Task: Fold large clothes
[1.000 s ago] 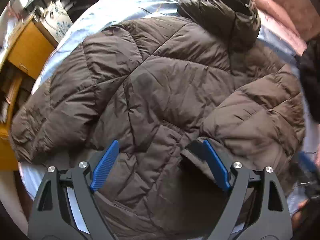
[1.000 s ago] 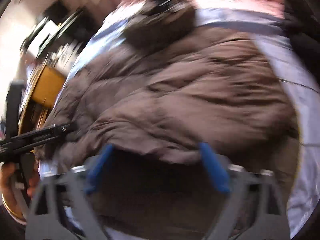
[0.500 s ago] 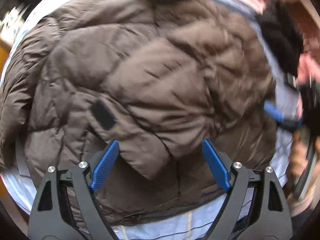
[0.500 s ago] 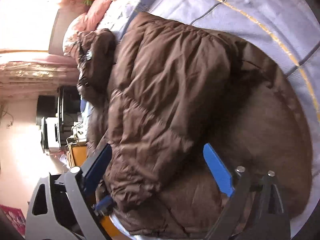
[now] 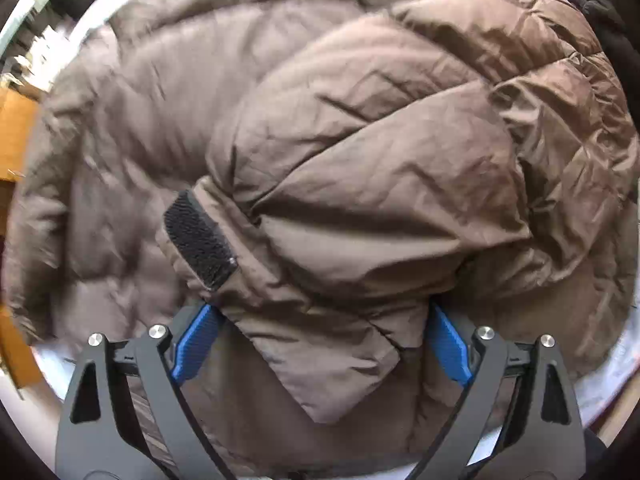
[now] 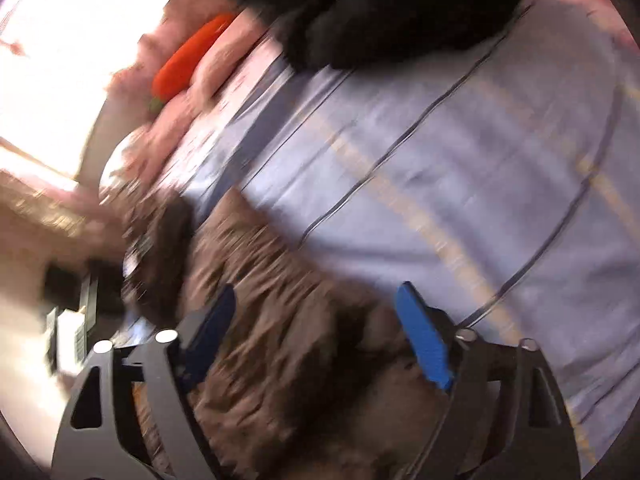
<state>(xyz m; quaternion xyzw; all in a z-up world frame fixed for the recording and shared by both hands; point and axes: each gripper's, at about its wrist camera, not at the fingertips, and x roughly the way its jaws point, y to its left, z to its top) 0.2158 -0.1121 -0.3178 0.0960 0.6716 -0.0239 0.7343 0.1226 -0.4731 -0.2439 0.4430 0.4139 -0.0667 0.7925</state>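
A large brown puffer jacket lies spread on a bed and fills the left wrist view. One sleeve is folded across its body, and the cuff with a black velcro patch lies between the blue pads of my open left gripper. In the blurred right wrist view the jacket sits at the lower left. My right gripper is open over the jacket's edge, holding nothing.
A light blue striped bedsheet covers the bed. A black garment lies at the far end, with pink bedding and an orange carrot-shaped toy beside it. Yellow furniture stands left of the bed.
My left gripper has moved closer to the folded sleeve, so its cuff now sits between the pads. My right gripper has swung away from the jacket toward the bare sheet.
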